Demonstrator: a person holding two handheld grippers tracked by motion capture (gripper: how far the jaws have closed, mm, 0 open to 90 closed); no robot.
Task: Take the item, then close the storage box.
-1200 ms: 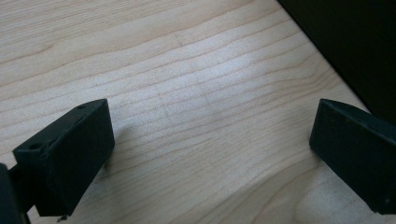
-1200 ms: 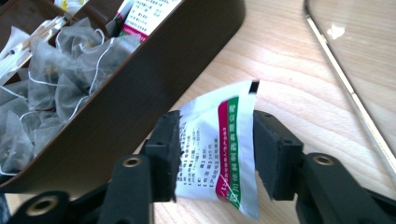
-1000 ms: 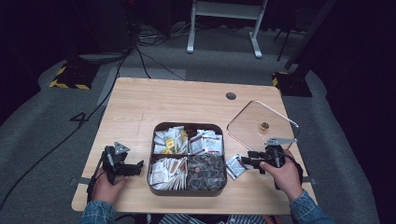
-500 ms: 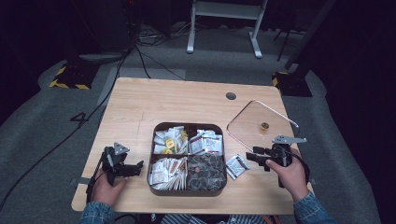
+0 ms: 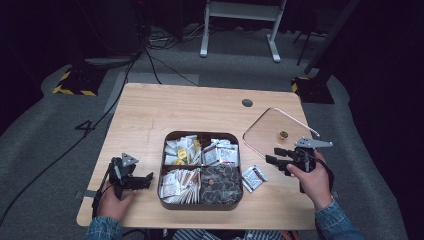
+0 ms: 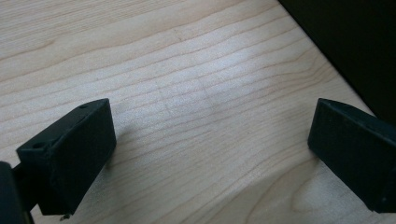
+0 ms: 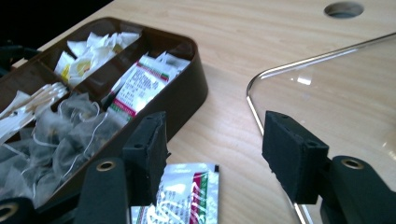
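My right gripper [image 5: 272, 163] is lifted above the table [image 5: 200, 110], pointing level toward the tray [image 5: 201, 204]; its jaws have just been opening, with nothing between. The packet [image 5: 253, 178] lies flat beside the tray, its long side diagonal. My left gripper [image 5: 145, 180] rests released.

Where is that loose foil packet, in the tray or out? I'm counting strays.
Out. The foil packet lies flat on the table, just right of the tray, below the right gripper, whose jaws have just been opening, nothing between them.
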